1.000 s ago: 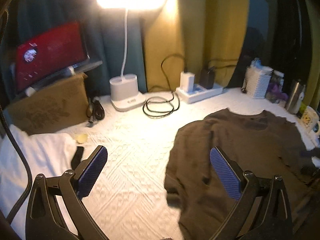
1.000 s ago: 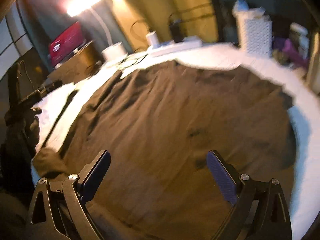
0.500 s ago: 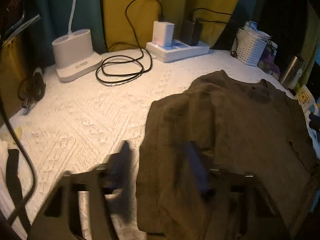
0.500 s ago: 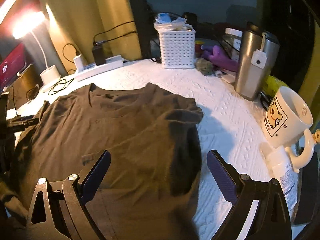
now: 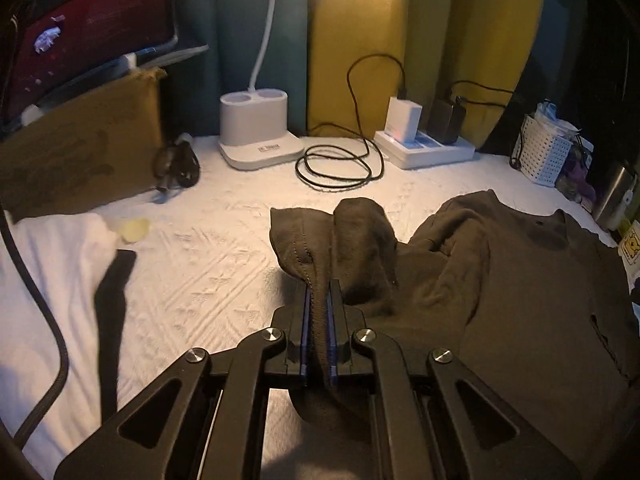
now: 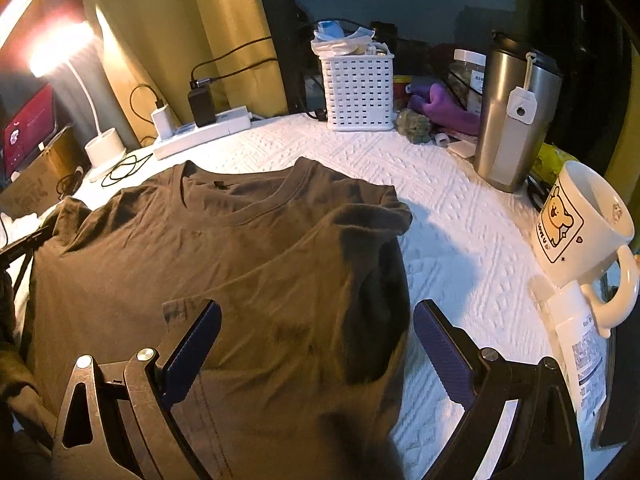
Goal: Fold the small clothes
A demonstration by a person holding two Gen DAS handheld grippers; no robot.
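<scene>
And the left claw, wide apart a second ago, just snapped together on the sleeve hem of the brown T-shirt spread on the worktop near the white basket, while the right claw hung open over its other side, so the first fold looked ready

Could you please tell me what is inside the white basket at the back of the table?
Crumpled white and blue wrappers or bags poke out of the basket top. Whatever lies deeper is hidden by its walls and that top layer.
</scene>
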